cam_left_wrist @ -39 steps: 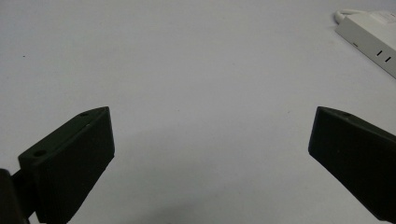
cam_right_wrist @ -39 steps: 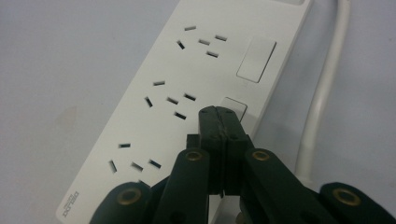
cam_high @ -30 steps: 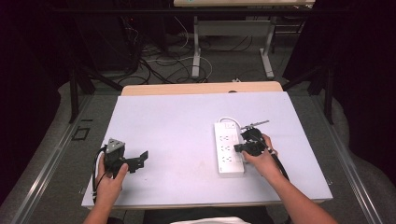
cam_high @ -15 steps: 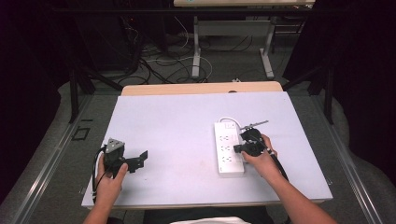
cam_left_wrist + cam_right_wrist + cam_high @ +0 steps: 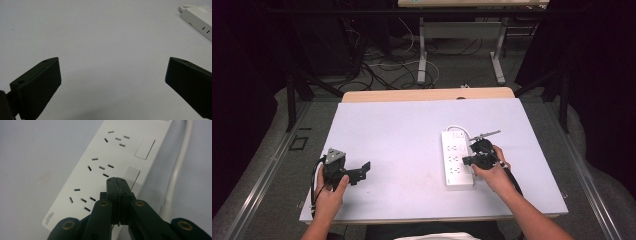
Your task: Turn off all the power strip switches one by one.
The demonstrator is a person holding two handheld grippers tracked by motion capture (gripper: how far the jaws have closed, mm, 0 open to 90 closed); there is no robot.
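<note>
A white power strip [image 5: 456, 160] lies on the right half of the pale table, its white cable [image 5: 177, 165] running off along one side. My right gripper [image 5: 467, 160] is shut with nothing between its jaws. Its joined tips [image 5: 117, 180] point down at the strip's face, at the edge of the middle grey rocker switch [image 5: 132, 173]; whether they touch it I cannot tell. My left gripper [image 5: 360, 172] rests at the table's front left, open and holding nothing. Between its wide-apart jaws [image 5: 112, 61] lies bare table, with the strip's end [image 5: 200, 18] far off at the upper right.
The table [image 5: 412, 130] has a wooden band along its back edge. Beyond it, on the floor, lie cables and desk legs [image 5: 422, 55]. A wide stretch of bare tabletop separates the two hands.
</note>
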